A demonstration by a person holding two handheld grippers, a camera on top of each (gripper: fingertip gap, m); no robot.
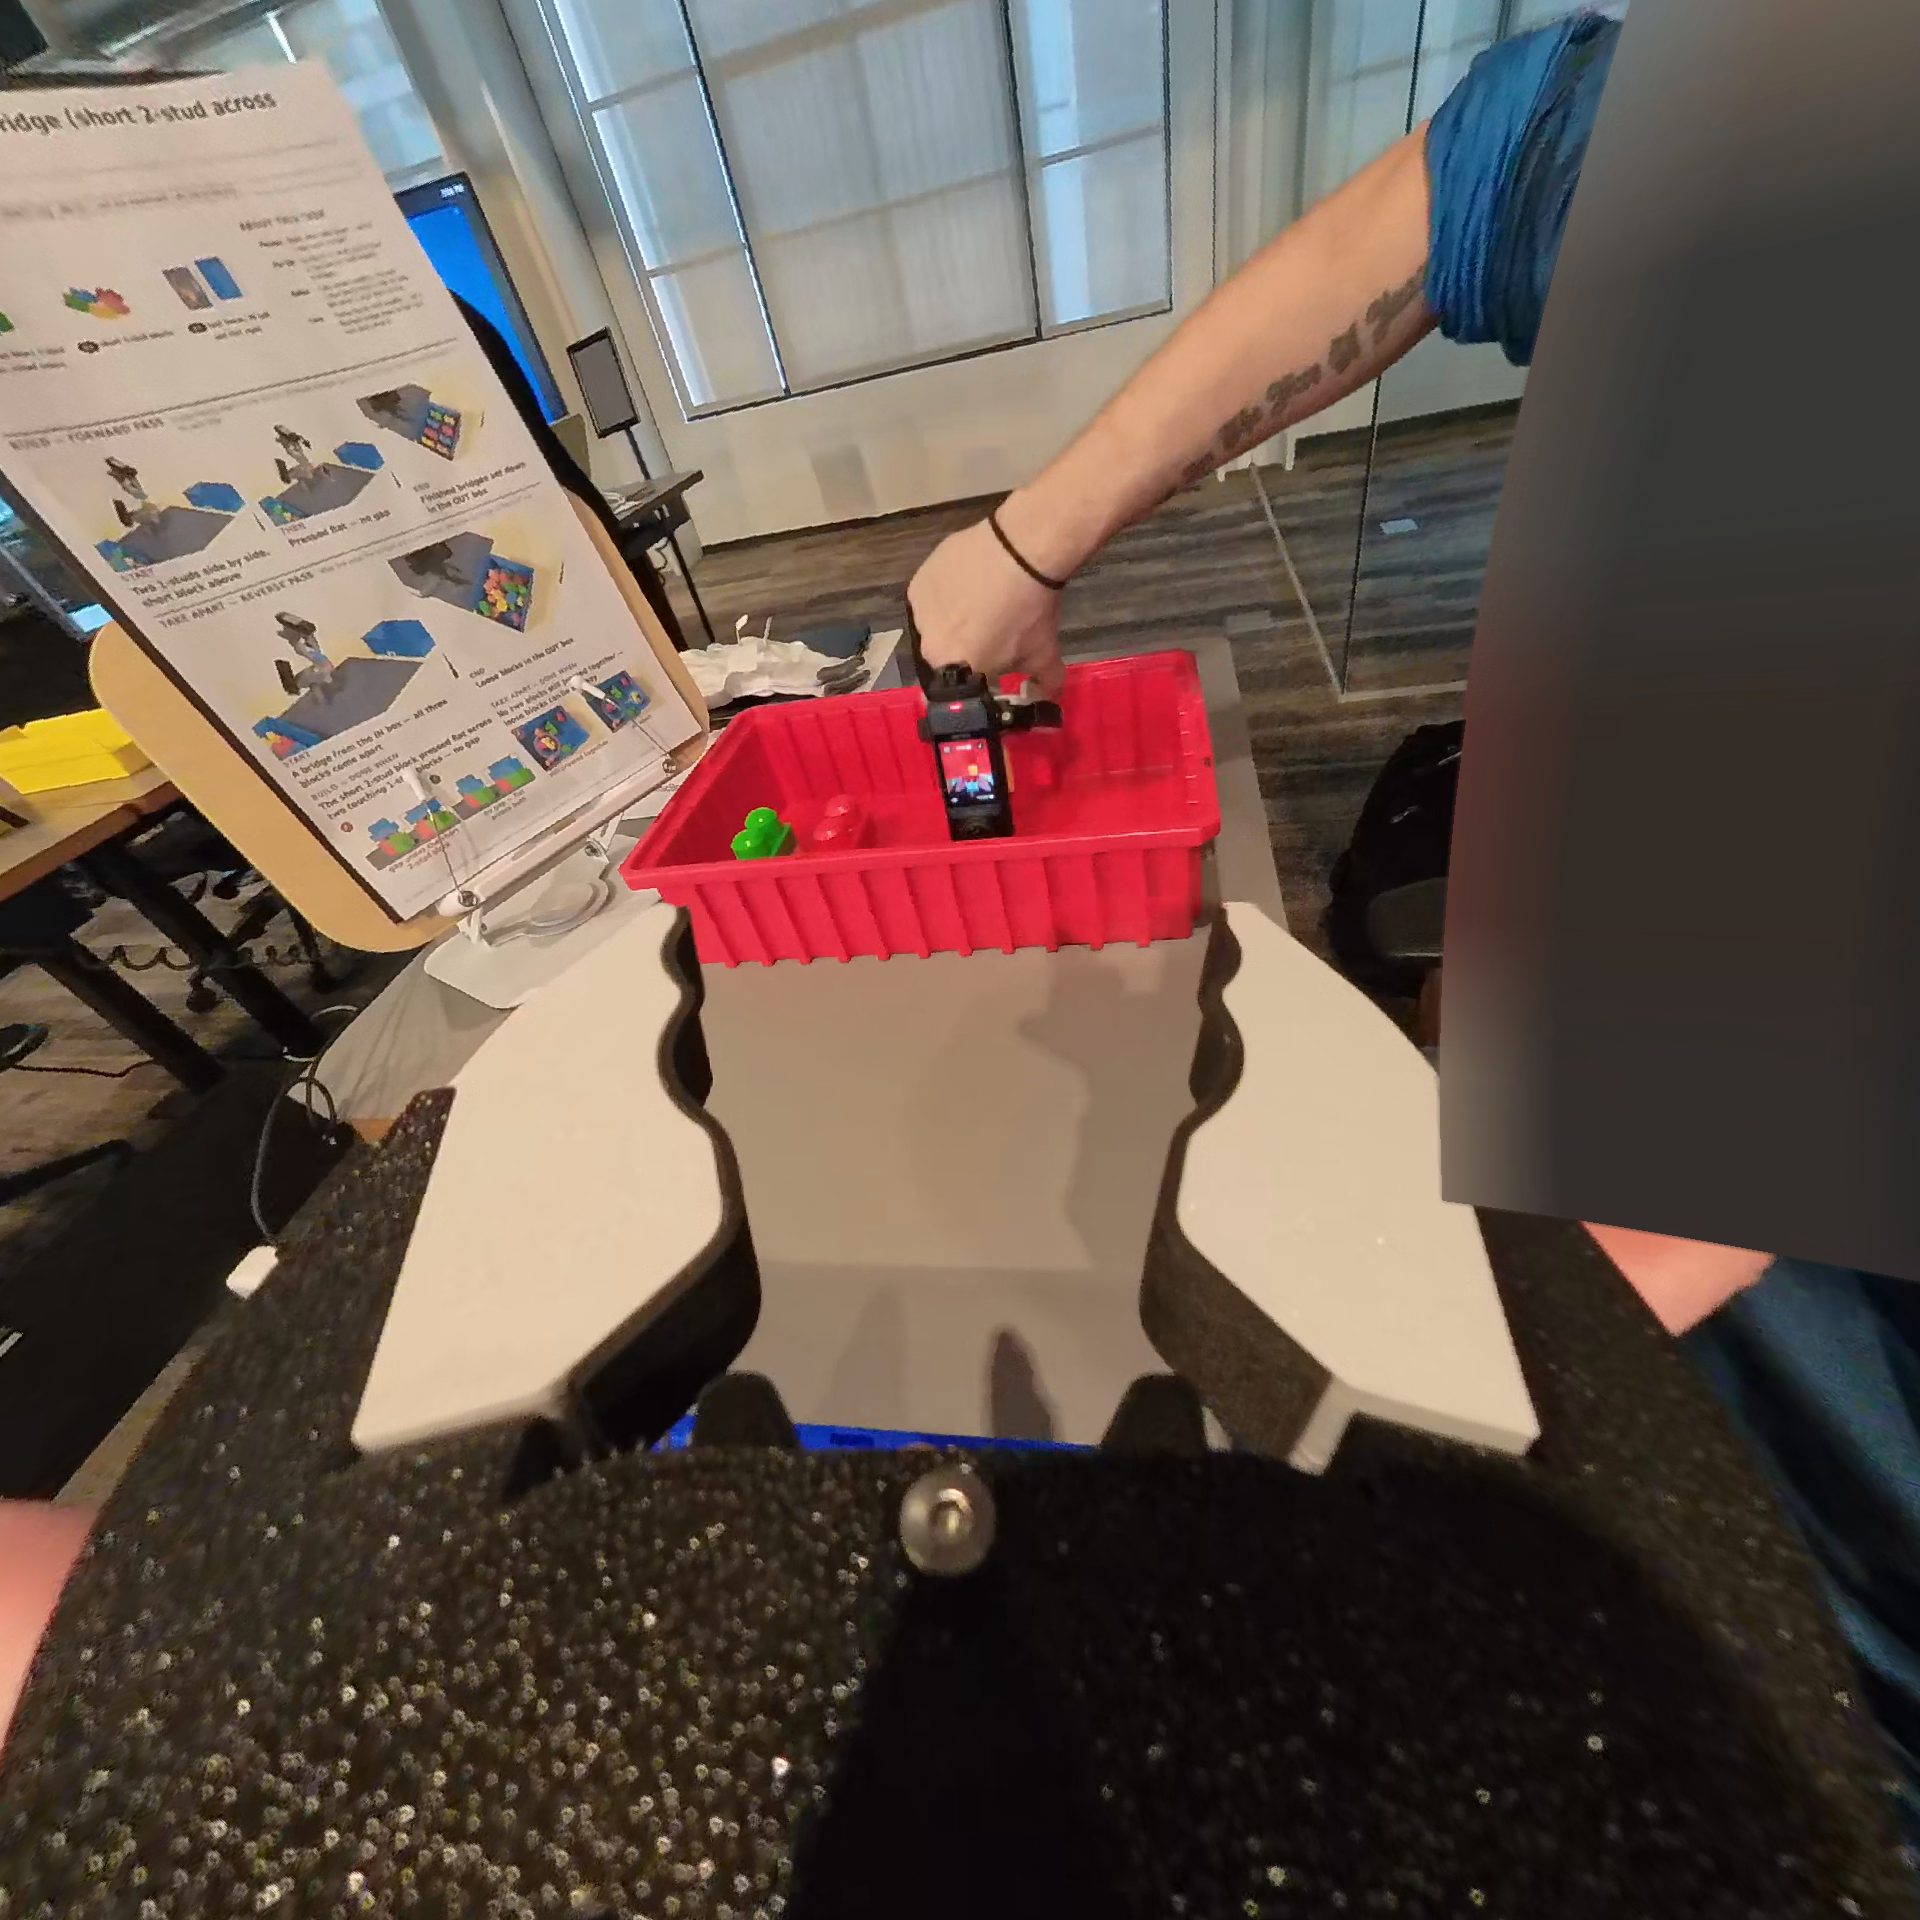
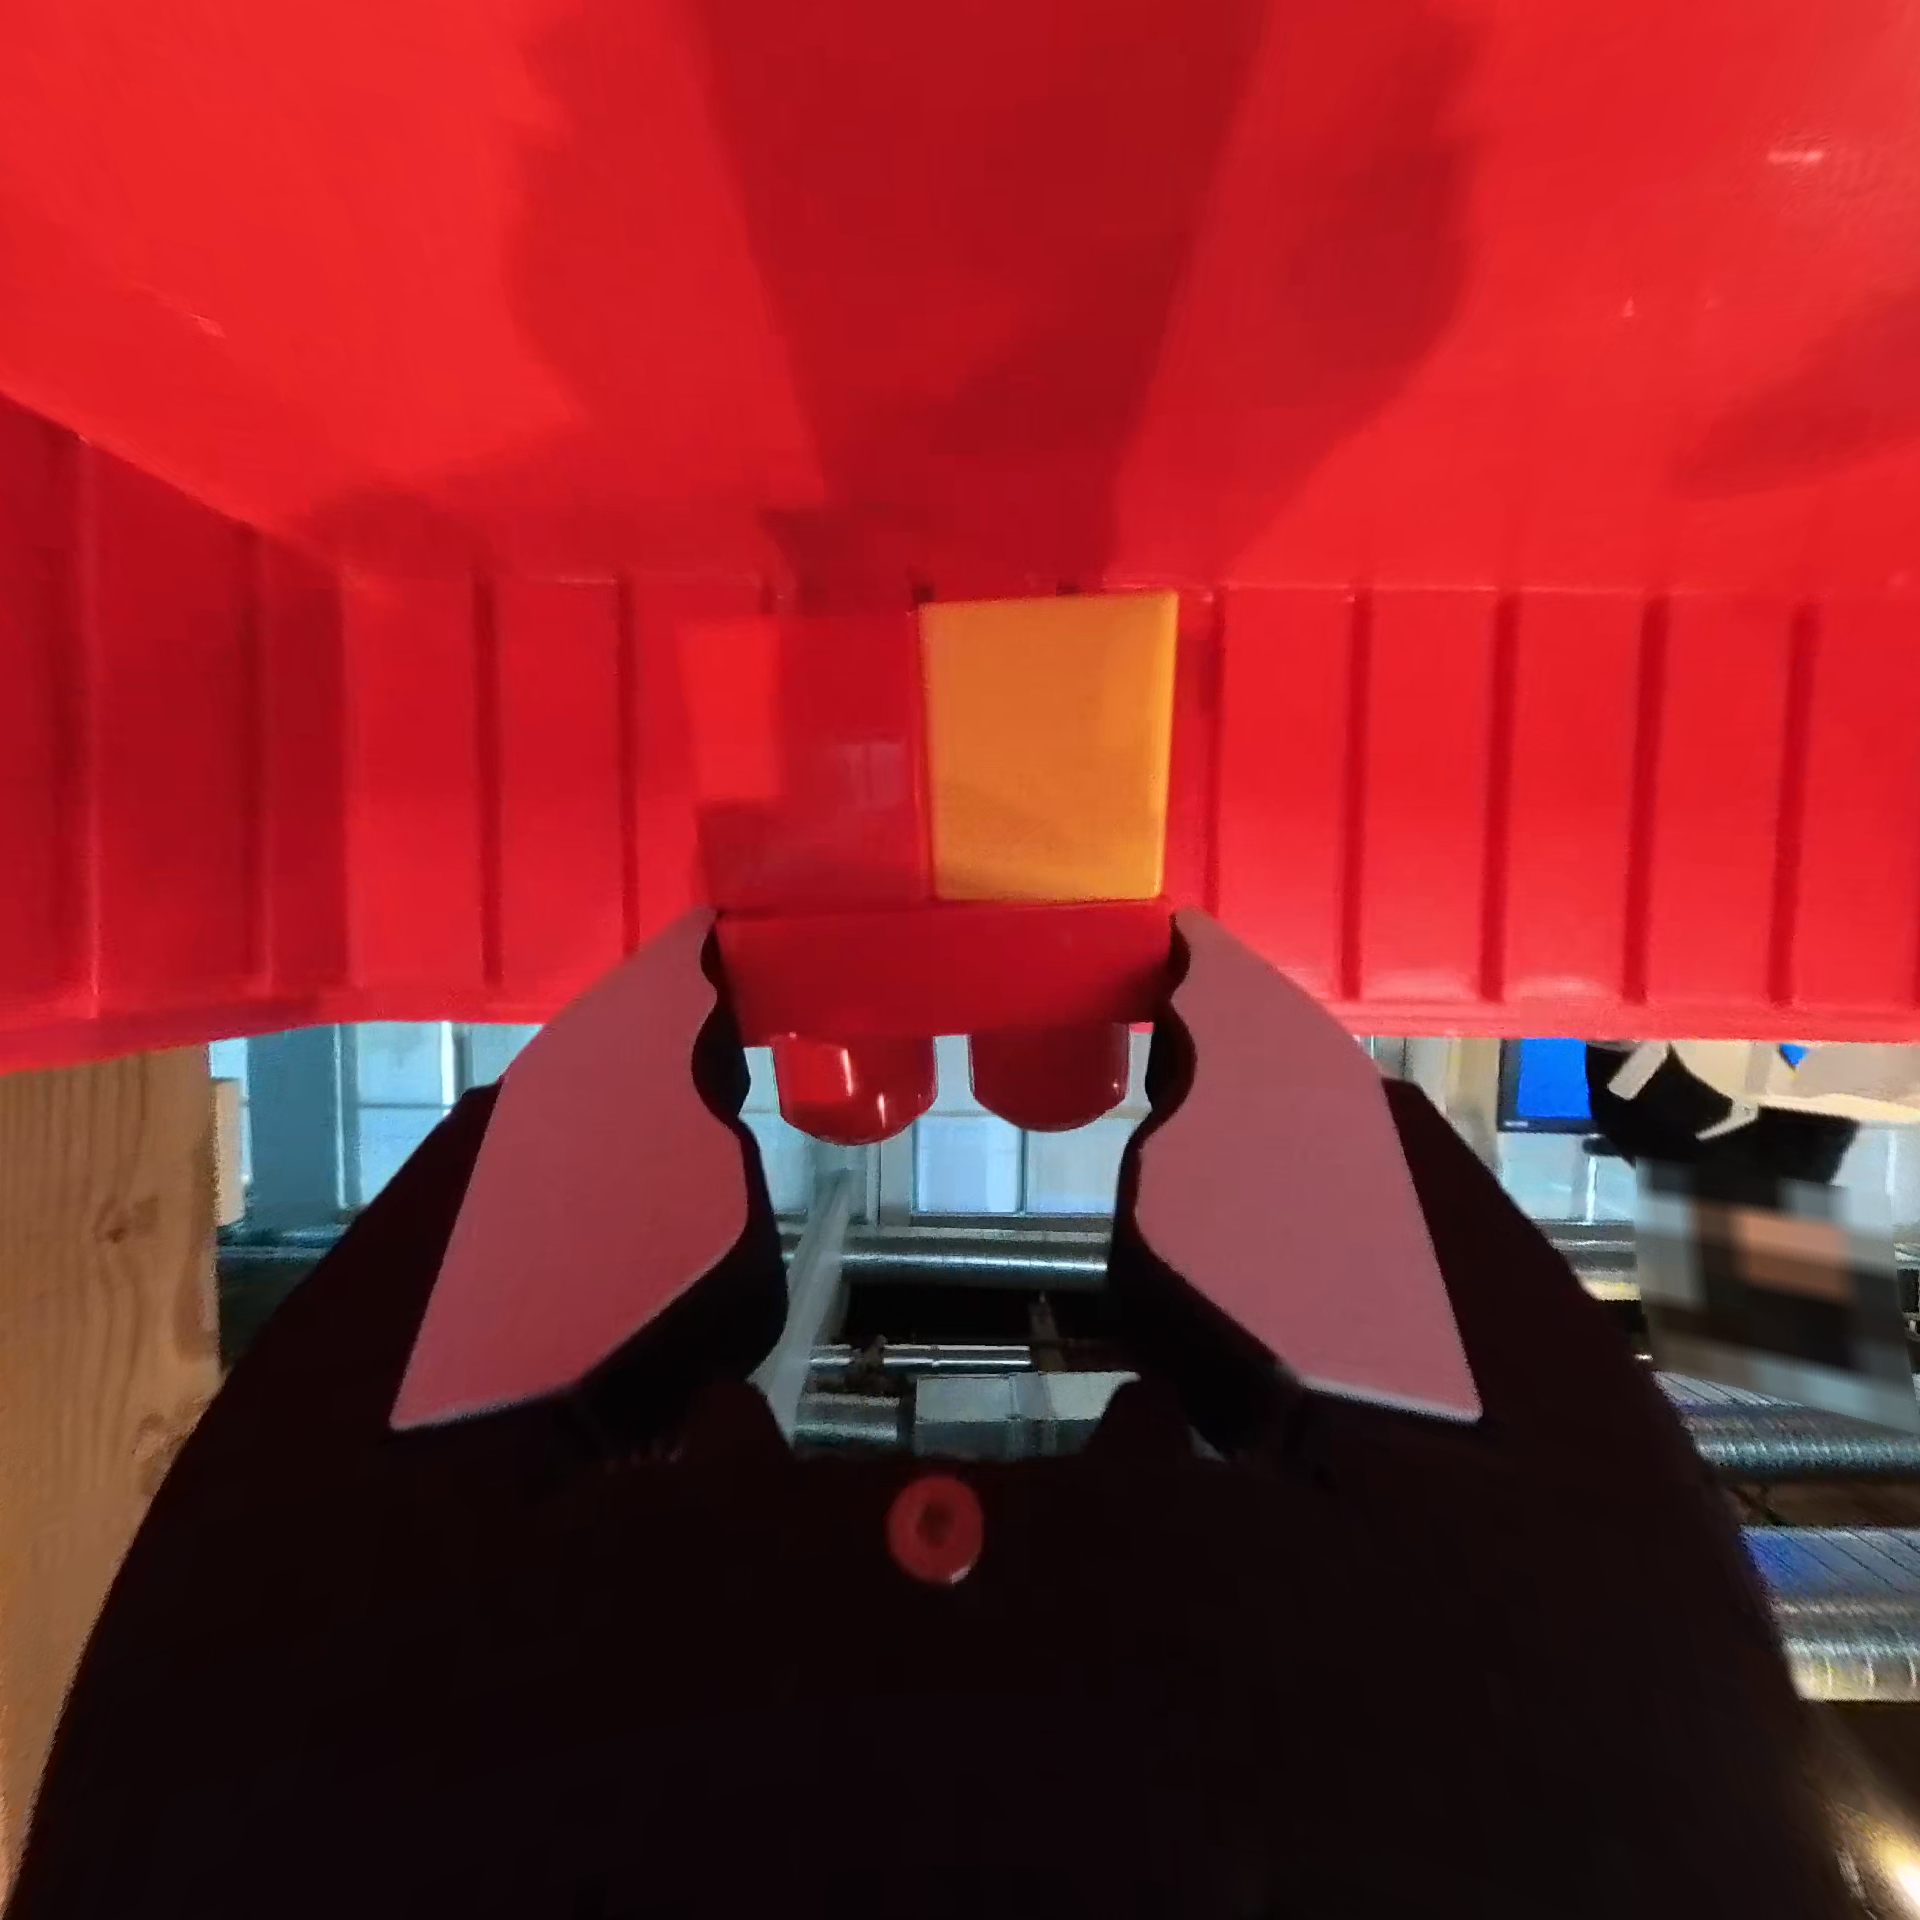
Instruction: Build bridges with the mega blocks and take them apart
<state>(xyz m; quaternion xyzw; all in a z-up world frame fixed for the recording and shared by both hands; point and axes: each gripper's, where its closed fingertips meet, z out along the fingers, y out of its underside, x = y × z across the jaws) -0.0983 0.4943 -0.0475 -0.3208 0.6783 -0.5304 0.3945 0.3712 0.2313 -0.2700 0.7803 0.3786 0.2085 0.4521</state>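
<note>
My right gripper [image 2: 943, 935] is shut on a red two-stud block [image 2: 935, 982], gripping its two ends. A red block [image 2: 821, 758] and an orange block [image 2: 1049, 748] are joined to it side by side, forming a bridge. It is held inside the red bin [image 2: 312, 779], close to a ribbed wall. In the left wrist view, the right gripper's body [image 1: 971, 774] reaches down into the red bin [image 1: 914, 873], held by a hand. A green block [image 1: 762, 834] and a red block [image 1: 842, 824] lie loose in the bin's left part. My left gripper [image 1: 951, 935] is open and empty above the grey table [image 1: 935, 1143].
An instruction sheet on a stand [image 1: 312, 468] stands left of the red bin. A blue bin's edge [image 1: 862, 1439] shows just under my left gripper. A yellow tray [image 1: 62, 753] sits on a desk at far left. The person's forearm [image 1: 1195, 457] crosses above the bin.
</note>
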